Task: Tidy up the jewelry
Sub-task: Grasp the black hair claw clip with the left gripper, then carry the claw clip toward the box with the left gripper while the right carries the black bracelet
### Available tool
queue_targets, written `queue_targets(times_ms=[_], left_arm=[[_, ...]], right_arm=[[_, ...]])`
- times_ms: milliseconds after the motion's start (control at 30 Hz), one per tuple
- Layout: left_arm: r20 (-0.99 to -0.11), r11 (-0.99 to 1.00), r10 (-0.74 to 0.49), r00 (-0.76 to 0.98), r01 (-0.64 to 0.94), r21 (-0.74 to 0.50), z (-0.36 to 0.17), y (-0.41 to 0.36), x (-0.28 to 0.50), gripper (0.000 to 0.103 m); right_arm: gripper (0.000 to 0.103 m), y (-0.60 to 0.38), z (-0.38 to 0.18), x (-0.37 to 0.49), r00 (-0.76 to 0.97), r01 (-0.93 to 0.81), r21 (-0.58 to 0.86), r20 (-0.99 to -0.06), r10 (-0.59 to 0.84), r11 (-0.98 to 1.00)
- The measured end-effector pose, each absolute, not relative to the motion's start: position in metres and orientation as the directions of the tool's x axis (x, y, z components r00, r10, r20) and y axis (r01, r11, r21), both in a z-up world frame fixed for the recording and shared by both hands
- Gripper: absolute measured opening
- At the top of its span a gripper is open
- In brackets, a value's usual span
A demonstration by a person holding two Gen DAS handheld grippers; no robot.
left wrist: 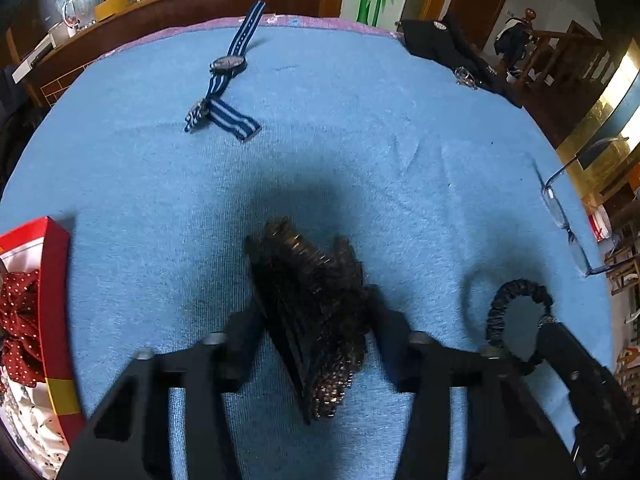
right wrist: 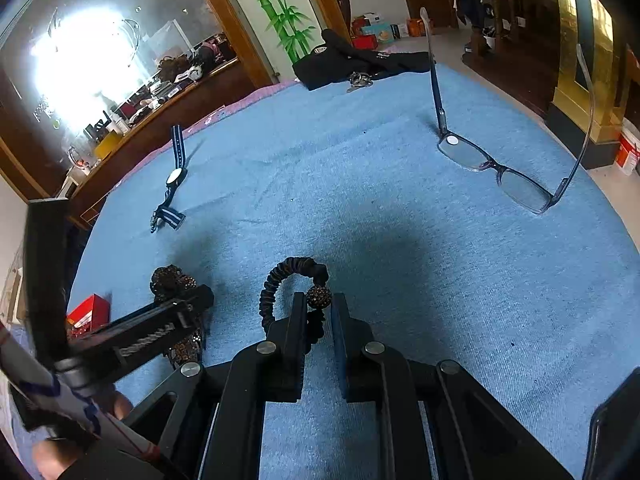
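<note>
Blue towelling cloth (left wrist: 360, 152) covered the table. The left gripper (left wrist: 312, 320) was clamped on a brown rhinestone hair clip (left wrist: 316, 312). The right gripper (right wrist: 318, 312) pinched a black scrunchie band (right wrist: 280, 280) at its beaded ball. Glasses (right wrist: 500, 172) lay at two o'clock, a striped watch (left wrist: 228, 68) at eleven, a red box (left wrist: 52, 300) at nine.

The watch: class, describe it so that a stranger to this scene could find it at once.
Start from the blue cloth that covers the table and look to its far side, near the pink edge. The watch lies there flat, alone. Only it has a blue and white striped strap and a round dark face.
</note>
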State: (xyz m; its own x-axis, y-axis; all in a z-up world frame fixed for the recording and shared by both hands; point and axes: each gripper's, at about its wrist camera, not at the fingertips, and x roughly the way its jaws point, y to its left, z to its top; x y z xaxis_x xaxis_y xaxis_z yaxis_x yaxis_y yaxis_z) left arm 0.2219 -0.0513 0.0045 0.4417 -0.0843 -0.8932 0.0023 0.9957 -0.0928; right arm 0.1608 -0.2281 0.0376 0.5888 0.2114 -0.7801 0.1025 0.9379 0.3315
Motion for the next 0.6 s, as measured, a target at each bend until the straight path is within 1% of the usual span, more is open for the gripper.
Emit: queue_targets(times_ms=[267, 500, 600], left_arm=[[-0.848, 1.0, -0.027, 0.529, 0.013, -0.024, 0.015, -0.044, 0.192, 0.041], [-0.759, 0.999, 0.028, 0.651, 0.014, 0.048, 0.042, -0.043, 0.142, 0.041], [-0.729, 0.998, 0.033, 0.683, 0.022, 0.065, 0.049, -0.044, 0.122, 0.041]], right_arm=[[0.013, -0.222, 0.041, 0.155, 0.6, 0.085, 0.311, -0.774, 0.2, 0.947], [0.013, -0.216, 0.041, 0.155, 0.606, 0.075, 0.285, -0.774, 0.183, 0.955], [0.012, -0.214, 0.041, 0.154, 0.608, 0.069, 0.277, -0.773, 0.18, 0.958]])
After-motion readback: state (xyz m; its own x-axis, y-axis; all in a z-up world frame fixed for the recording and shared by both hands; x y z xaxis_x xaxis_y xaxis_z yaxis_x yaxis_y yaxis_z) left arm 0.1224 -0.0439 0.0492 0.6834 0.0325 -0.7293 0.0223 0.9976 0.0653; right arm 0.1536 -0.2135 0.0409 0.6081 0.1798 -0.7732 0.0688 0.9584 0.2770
